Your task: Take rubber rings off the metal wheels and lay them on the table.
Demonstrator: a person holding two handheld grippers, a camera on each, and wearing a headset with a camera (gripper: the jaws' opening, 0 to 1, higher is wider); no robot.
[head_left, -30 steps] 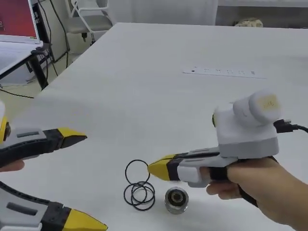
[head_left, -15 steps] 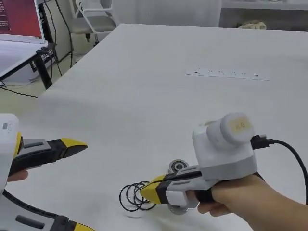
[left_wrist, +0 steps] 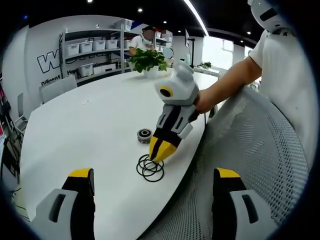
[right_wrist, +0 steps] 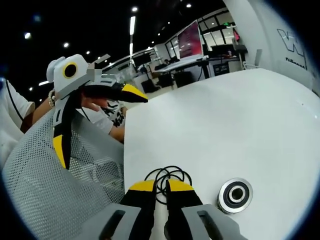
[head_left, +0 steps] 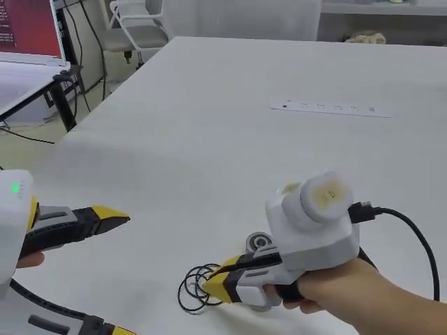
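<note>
Nose-down right tool [head_left: 214, 280] at rings [head_left: 189, 294]

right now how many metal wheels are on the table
1. The metal wheel lies flat on the table, beside the pile of rubber rings at the tips of the right hand-held gripper. Another could be hidden behind it.

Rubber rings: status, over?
Left gripper open, held clear. Right gripper shut, tips at the rubber rings piled on the table. Metal wheel beside them. Nothing blocking.
</note>
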